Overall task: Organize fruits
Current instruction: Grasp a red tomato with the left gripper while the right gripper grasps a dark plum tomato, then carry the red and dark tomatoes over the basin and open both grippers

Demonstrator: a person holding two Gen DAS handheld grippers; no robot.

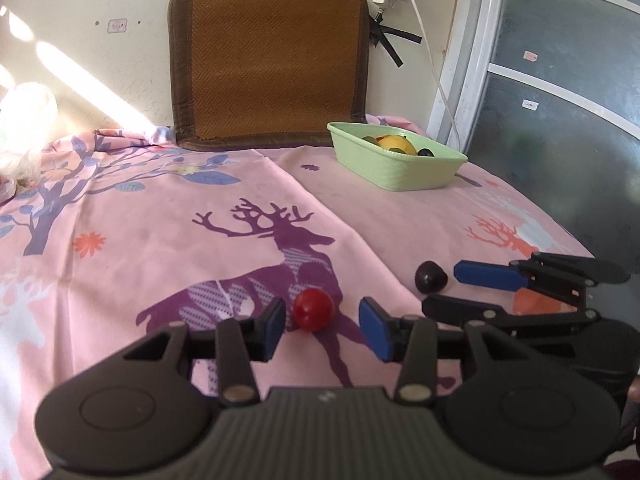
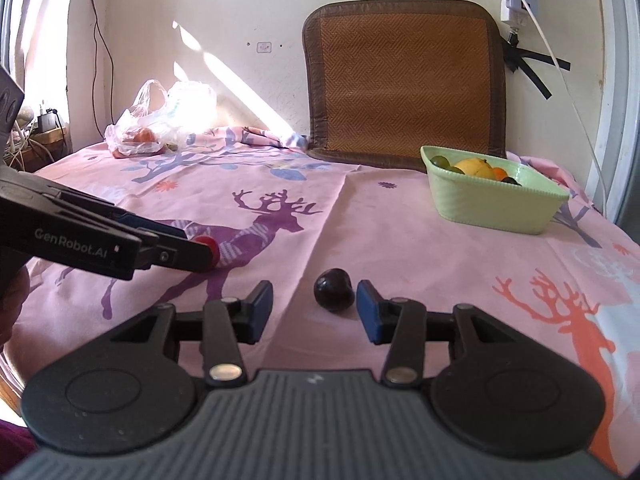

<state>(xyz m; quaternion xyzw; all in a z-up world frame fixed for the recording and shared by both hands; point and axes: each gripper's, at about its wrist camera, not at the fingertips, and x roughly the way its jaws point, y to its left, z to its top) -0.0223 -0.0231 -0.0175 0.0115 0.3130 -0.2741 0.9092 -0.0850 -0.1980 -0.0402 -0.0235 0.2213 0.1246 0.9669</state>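
A small red fruit (image 1: 313,309) lies on the pink deer-print cloth between the blue pads of my left gripper (image 1: 323,326); the pads stand apart from it, so the gripper is open. A dark purple fruit (image 2: 334,289) rests on the cloth between the pads of my right gripper (image 2: 314,311), close to the right pad, and this gripper is open too. In the left wrist view the dark fruit (image 1: 430,277) sits by the right gripper's blue finger (image 1: 486,275). In the right wrist view the left gripper's finger (image 2: 176,254) half hides the red fruit (image 2: 209,247).
A light green basket (image 1: 400,168) (image 2: 492,206) holding a yellow fruit and small dark ones stands at the back right. A brown woven cushion (image 2: 404,80) leans on the wall. A plastic bag (image 2: 160,120) lies at the back left. The cloth's right edge drops off near a door.
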